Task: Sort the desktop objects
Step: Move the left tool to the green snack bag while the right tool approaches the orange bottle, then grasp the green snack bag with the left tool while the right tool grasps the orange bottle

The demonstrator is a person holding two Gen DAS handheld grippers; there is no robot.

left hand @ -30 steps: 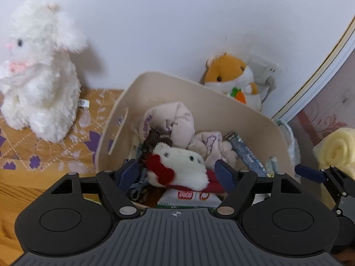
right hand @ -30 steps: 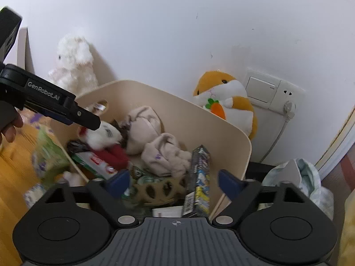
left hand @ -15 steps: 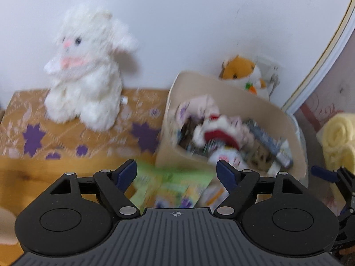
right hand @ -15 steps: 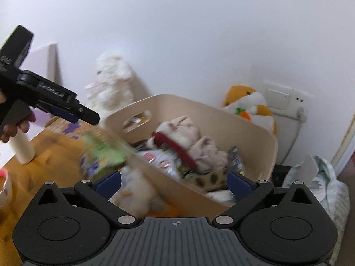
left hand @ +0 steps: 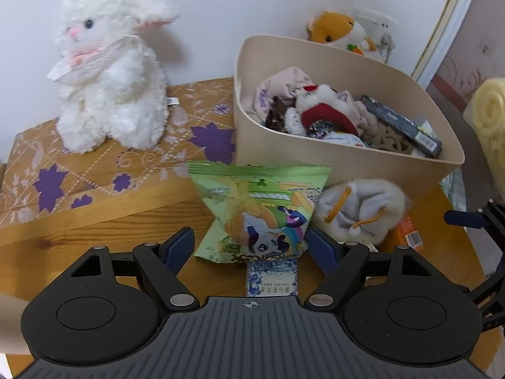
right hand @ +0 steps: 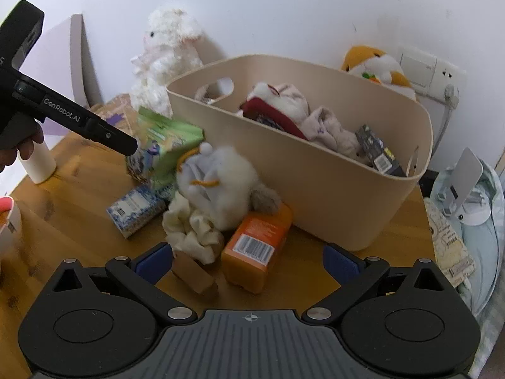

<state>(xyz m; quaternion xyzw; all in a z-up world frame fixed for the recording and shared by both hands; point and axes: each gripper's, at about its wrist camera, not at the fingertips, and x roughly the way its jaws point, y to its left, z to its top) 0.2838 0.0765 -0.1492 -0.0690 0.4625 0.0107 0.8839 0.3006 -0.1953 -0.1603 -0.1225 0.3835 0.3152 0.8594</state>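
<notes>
A green snack bag (left hand: 255, 208) lies on the wooden table in front of the beige bin (left hand: 347, 161). My left gripper (left hand: 251, 246) is open and low over the table, with the bag's near end between its fingers. A small blue-and-white box (left hand: 271, 279) sits under it, and a white fluffy pouch (left hand: 359, 208) lies to the right. In the right wrist view my right gripper (right hand: 247, 260) is open above an orange box (right hand: 255, 243). A brown block (right hand: 194, 273) and a cream cloth (right hand: 192, 233) lie beside that box. The bin (right hand: 315, 186) holds plush toys, cloths and a dark carton.
A large white bunny plush (left hand: 107, 69) sits on a patterned cloth at the back left. A hamster plush (left hand: 341, 30) leans on the wall behind the bin. A white bottle (right hand: 38, 164) stands at the left near a hand (right hand: 19, 148). Bags lie off the table's right edge.
Both grippers have drawn back from over the bin and sunk toward the table. The loose items in front of the bin have come into view. The right jaws stand slightly wider.
</notes>
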